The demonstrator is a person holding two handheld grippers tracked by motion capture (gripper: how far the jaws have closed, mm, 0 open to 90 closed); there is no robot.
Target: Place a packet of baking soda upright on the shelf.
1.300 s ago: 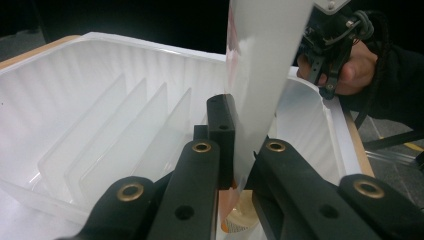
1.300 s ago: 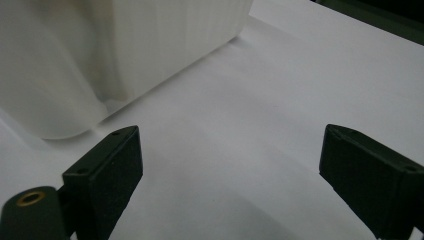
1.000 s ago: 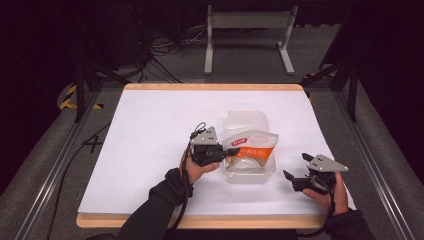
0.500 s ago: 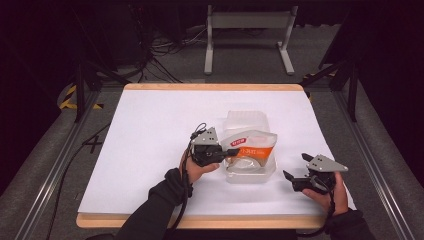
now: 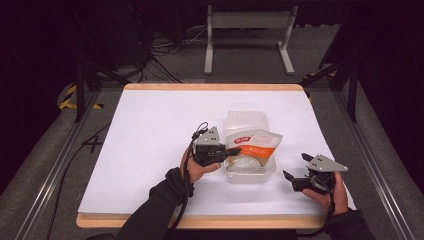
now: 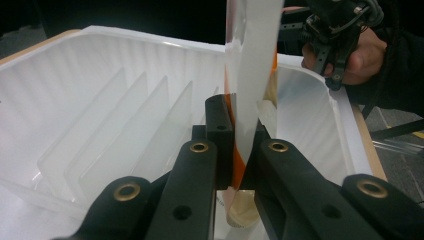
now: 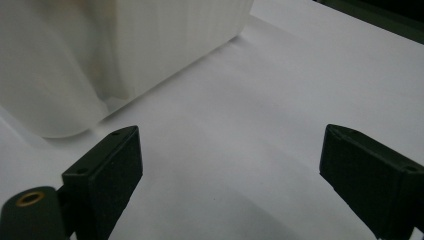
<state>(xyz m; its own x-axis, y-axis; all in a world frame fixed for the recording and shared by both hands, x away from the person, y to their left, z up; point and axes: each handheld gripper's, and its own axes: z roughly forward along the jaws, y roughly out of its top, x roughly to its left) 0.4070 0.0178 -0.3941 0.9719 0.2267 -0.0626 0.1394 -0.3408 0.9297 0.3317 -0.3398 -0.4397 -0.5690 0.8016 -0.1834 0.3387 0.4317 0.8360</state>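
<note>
Grip looks firm: left gripper [image 6: 235, 150] pinches the white-and-orange plastic pouch [image 5: 256, 145] edge over the translucent ribbed plastic tray [image 6: 100, 100], so move it slowly, while right gripper [image 5: 290, 179], wide open, waits empty beside it.

Packet [image 6: 252, 75] top beyond frame, print unreadable

You cannot read any text here. The pouch [image 5: 254, 145] in the clear plastic container [image 5: 248, 172] has a small red label and white print on its orange band, but in the high view these are too small and blurred for you to read.
</note>
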